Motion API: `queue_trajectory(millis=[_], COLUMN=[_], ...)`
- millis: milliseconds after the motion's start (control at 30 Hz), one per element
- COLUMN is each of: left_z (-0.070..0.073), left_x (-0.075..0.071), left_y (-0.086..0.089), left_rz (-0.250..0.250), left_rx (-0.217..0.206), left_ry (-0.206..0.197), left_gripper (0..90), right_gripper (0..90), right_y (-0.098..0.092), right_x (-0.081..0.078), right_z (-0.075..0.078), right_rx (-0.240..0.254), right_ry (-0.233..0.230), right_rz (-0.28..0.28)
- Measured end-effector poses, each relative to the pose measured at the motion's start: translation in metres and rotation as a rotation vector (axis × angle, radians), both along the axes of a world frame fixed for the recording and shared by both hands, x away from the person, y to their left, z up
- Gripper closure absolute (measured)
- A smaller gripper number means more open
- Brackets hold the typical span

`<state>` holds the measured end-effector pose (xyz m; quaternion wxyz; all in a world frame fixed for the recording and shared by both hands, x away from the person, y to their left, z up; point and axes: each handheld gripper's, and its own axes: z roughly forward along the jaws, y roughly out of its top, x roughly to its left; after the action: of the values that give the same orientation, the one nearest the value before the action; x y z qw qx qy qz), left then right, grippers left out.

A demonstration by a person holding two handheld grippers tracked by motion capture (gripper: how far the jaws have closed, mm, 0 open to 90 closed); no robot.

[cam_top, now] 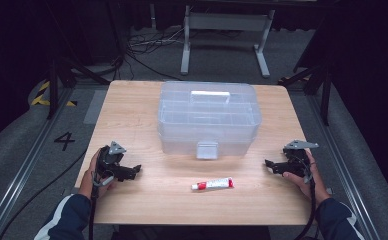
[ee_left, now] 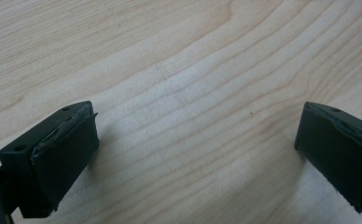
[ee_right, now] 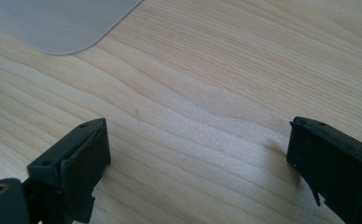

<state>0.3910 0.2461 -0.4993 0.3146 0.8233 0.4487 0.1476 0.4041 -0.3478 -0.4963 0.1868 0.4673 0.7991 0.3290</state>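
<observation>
A big wooden table [cam_top: 132,110] sits in the middle of the room, and its top is light with wavy brown lines. On the far half of the table stands a clear plastic box [cam_top: 209,117] with its lid on. The lid has a white handle [cam_top: 210,96] on top, and a small latch [cam_top: 207,149] hangs down at the front of the box. The box stands between the two grippers but farther away than they are. At the left side of the table a hand holds the left gripper [cam_top: 134,171], which is low over the wood and points toward the middle. Its two black jaws are wide apart, and in the left gripper view there is bare wood between them. At the right side another hand holds the right gripper [cam_top: 269,165], also low and pointing toward the middle. Its jaws are wide apart too, with bare wood between them, and a corner of the clear box [ee_right: 58,23] peeks in at the top of the right gripper view. The smallest thing is a little white and red tube [cam_top: 212,184]. It lies flat on the table just in front of the box, between the two grippers, and neither one touches it.
</observation>
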Motion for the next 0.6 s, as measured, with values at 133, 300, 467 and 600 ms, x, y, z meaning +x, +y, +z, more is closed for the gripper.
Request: queue_trajectory(millis=[133,300,467,600], left_z=[0.000,0.000,0.000,0.000], left_x=[0.000,-0.003,-0.008,-0.010], left_y=[0.000,0.002,0.003,0.005], left_rz=[-0.005,-0.019,-0.065,-0.096], left_rx=[0.002,0.001,0.004,0.005], left_ry=[0.001,0.001,-0.008,-0.006], left_gripper=[0.0,0.0,0.1,0.2], right_gripper=[5.2,4.2,4.3,4.3], right_y=[0.000,0.000,0.002,-0.001], right_x=[0.000,0.000,-0.001,-0.001], right_z=[0.000,0.000,0.000,0.001], right_rx=[-0.006,-0.008,-0.009,-0.011], right_ry=[0.000,0.002,0.003,0.009], right_rz=[0.006,-0.005,-0.022,-0.009])
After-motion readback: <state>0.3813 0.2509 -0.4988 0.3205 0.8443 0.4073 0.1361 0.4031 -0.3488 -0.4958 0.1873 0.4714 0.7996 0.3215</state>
